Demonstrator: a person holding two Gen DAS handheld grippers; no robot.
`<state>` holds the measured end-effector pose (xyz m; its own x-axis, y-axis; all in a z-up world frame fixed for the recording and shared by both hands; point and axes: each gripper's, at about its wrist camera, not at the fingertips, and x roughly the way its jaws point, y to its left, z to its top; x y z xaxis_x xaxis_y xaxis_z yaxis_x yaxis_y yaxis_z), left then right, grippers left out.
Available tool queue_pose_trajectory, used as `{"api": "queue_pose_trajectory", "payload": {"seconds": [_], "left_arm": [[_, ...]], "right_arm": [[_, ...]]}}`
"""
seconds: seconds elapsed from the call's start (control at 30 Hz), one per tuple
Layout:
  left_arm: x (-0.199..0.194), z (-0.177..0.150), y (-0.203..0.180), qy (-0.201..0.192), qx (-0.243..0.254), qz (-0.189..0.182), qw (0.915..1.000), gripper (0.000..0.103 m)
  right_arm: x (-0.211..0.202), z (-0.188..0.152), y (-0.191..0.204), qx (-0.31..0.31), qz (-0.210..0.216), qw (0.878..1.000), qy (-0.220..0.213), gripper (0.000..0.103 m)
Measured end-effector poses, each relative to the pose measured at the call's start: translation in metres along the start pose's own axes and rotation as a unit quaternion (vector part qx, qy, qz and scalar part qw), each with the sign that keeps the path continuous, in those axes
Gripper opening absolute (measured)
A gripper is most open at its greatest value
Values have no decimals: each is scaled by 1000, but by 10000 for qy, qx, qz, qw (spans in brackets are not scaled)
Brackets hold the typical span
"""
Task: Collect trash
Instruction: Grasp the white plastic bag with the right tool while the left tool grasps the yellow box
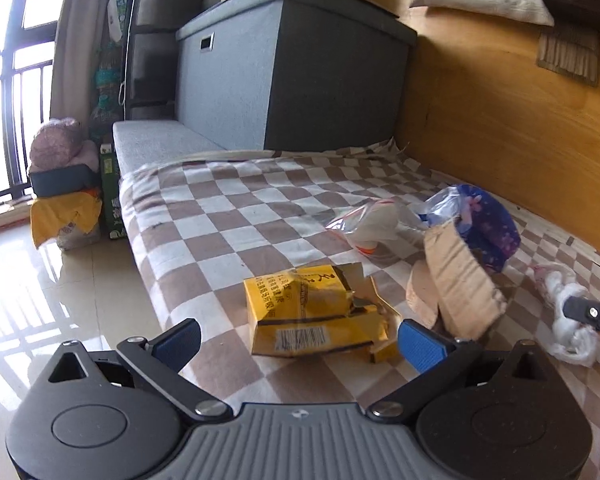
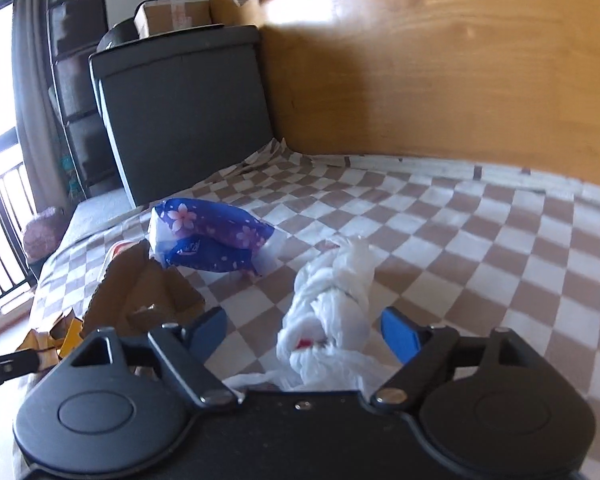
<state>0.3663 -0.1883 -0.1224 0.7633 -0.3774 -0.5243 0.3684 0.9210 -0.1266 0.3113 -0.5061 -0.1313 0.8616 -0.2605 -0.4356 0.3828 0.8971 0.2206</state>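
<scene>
Trash lies scattered on the checkered bed [image 1: 220, 216]. I have my left gripper [image 1: 300, 340] spread around a crushed yellow box [image 1: 312, 312] near the bed's front edge, pads not touching. My right gripper [image 2: 304, 332] straddles a white bag [image 2: 332, 304], jaws spread, also clear. Cardboard [image 1: 460, 284] and a blue wrapper [image 2: 212, 236] sit between.

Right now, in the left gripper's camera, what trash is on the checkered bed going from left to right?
Yellow crushed box → torn cardboard piece → white plastic bag. The clear bag and blue flowery wrapper sit farther back, overlapping the cardboard, so I left them out.
</scene>
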Motion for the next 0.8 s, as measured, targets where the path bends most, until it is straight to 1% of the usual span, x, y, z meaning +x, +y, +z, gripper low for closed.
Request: {"api": "queue_pose_trajectory", "payload": {"seconds": [0.1, 0.17, 0.23, 0.33, 0.43, 0.5, 0.57, 0.67, 0.8], "left_arm": [[12, -2, 2, 132, -128, -91, 9998, 103], [14, -3, 1, 149, -218, -267, 9993, 103], [14, -3, -4, 151, -203, -406, 9989, 103], [12, -6, -19, 230, -172, -714, 9970, 103], [7, -8, -39, 339, -4, -1039, 9940, 103], [2, -10, -53, 398, 120, -1225, 9916, 103], [-3, -11, -63, 502, 191, -1414, 9885, 103], [-15, -13, -73, 649, 363, -1638, 9837, 103], [-33, -12, -80, 868, 649, -1773, 9782, 103]], "right_arm": [[4, -4, -8, 220, 93, 9997, 32, 82], [8, -7, -11, 298, 152, 9994, 84, 79], [9, -9, -13, 348, 243, 9990, 127, 76], [8, -9, -12, 343, 344, 9988, 73, 72], [7, -8, -11, 299, 406, 9987, 73, 63], [6, -8, -11, 268, 402, 9988, 119, 50], [4, -7, -12, 250, 408, 9987, 145, 49], [-5, -4, -13, 214, 415, 9989, 18, 48], [-18, -2, -15, 126, 423, 9990, -76, 48]]}}
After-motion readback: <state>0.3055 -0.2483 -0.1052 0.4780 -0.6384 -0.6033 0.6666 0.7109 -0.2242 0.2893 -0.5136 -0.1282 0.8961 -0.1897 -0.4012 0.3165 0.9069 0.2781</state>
